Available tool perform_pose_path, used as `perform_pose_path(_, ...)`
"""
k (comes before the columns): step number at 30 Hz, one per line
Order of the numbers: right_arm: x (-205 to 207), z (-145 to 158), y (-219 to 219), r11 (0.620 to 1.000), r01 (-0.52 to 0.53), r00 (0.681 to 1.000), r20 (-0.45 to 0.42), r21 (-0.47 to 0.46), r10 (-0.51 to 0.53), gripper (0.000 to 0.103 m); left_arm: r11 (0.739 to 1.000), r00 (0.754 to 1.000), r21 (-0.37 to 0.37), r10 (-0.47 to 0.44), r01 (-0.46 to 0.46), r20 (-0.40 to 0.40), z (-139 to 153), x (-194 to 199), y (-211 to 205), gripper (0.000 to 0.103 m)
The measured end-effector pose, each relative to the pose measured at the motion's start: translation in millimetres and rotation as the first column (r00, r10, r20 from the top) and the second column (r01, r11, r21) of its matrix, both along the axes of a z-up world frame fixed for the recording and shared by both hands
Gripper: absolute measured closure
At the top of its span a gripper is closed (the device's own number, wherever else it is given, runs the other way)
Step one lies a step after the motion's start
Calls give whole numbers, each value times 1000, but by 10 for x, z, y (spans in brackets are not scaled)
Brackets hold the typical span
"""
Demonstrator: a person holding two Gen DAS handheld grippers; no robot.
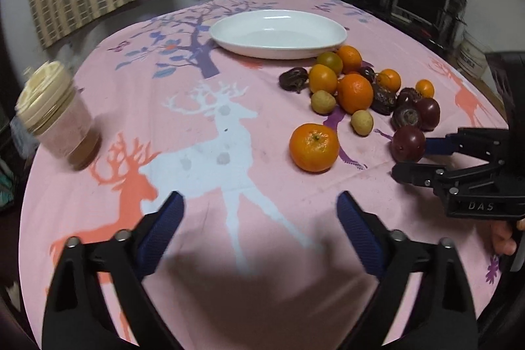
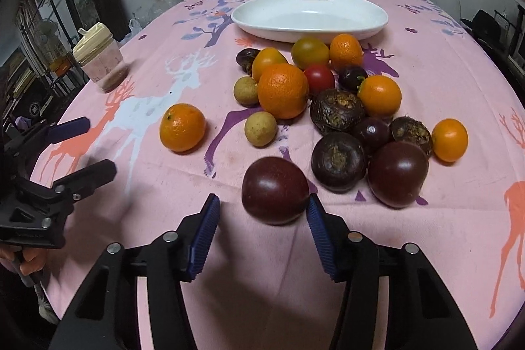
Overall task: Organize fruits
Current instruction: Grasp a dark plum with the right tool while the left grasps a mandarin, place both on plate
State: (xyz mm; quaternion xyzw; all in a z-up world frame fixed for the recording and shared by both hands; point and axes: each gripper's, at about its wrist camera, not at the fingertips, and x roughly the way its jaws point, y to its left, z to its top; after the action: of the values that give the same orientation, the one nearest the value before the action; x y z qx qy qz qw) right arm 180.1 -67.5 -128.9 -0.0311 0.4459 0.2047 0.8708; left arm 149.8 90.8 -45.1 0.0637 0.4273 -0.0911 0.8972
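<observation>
My right hand-held gripper (image 2: 264,210) is spread wide around a dark red fruit (image 2: 275,190) at lower centre of the right wrist view; the right pad touches its side, while the left pad stands apart, so nothing is clamped. My left hand-held gripper (image 1: 261,202) is fully spread and holds nothing, low over the pink tabletop (image 1: 203,127). The remaining fruit pile (image 2: 344,100) lies at centre frame, just below the white dish (image 2: 310,17) in the upper centre. One orange (image 2: 182,127) sits apart, left of the pile. A lidded jar (image 2: 100,58) stands at upper left.
</observation>
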Motion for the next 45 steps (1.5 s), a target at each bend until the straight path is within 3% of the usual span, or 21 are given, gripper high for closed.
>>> perform_pose_path(2,47,-5,11,1000,2,1000,-1,-6,-2,49,999,999,-15,-29,28,-28,-56,141,-32,28)
perform_pose_path(5,72,-7,7,999,14,1000,15,-48,-13,65,998,997,-28,-55,54,-55,-124,330,-111,31)
perform_pose_path(12,102,84,-168,999,-33,999,-13,25,33,65,988,988,-68,-144,140,-58,-134,505,-355,31)
perform_pose_path(16,102,204,-235,996,-65,998,5,62,65,65,986,982,-82,-156,147,-108,-252,631,-428,52)
perform_pose_path(19,130,322,-298,992,-91,996,20,91,89,65,986,983,-44,-162,159,-90,-258,613,-475,60)
perform_pose_path(22,253,500,-396,986,-105,994,39,132,101,65,984,981,-95,-160,151,-106,-189,687,-433,61)
perform_pose_path(27,869,884,-467,990,-44,990,136,133,26,65,985,995,-138,-101,103,25,324,1204,-416,61)
perform_pose_path(30,1507,914,-350,993,1,995,96,120,-13,65,985,997,-164,-51,59,52,478,1673,-428,61)
perform_pose_path(36,2585,534,-19,998,61,996,-62,-29,-63,65,993,998,-107,44,-50,-55,238,2568,-476,61)
perform_pose_path(39,2763,356,100,996,44,992,-114,-79,-53,64,993,990,-77,85,-95,-116,70,2777,-466,60)
perform_pose_path(40,2807,313,118,995,35,991,-128,-96,-47,56,993,987,-58,96,-105,-131,23,2805,-464,57)
perform_pose_path(41,2812,305,114,996,23,990,-134,-91,-35,50,993,985,-39,107,-113,-132,11,2809,-460,52)
perform_pose_path(43,2731,413,30,999,12,995,-98,-49,-17,42,991,988,-27,129,-132,-83,74,2688,-413,21)
perform_pose_path(45,2518,577,-131,1000,1,999,-36,7,-1,38,990,991,-49,131,-133,-41,193,2508,-343,20)
